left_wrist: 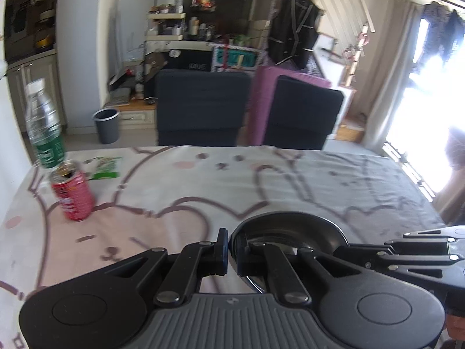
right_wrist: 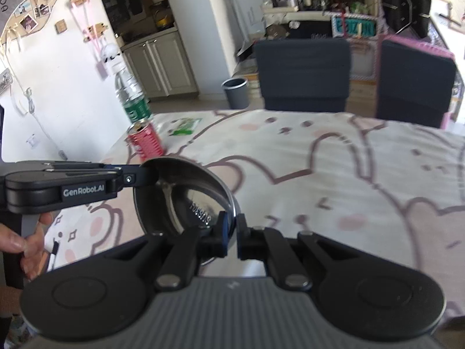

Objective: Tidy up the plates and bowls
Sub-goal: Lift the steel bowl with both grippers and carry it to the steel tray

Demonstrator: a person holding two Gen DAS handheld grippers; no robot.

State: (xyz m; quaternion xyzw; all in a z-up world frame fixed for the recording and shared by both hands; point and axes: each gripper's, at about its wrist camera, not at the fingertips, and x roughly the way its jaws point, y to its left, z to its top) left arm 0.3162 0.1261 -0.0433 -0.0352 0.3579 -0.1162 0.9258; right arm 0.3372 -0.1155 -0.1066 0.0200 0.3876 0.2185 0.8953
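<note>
steel bowl (right_wrist: 186, 197) pinched at opposite rims, seemingly above tablecloth (right_wrist: 348, 174)

A shiny stainless-steel bowl (right_wrist: 189, 200) is held tilted above the surface, its rim pinched on opposite sides, with stamped lettering visible inside its base.

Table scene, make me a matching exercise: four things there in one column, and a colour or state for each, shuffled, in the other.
Things:
1. metal bowl
2. soda can
3. water bottle
4. packet

States:
A. red, opened at the top, standing
B. green, lying flat on the tablecloth
C. clear with a green label and white cap
D. gripped at its rim by the left gripper and the right gripper

Pairs: 1-D, 2-A, 3-C, 4-B
</note>
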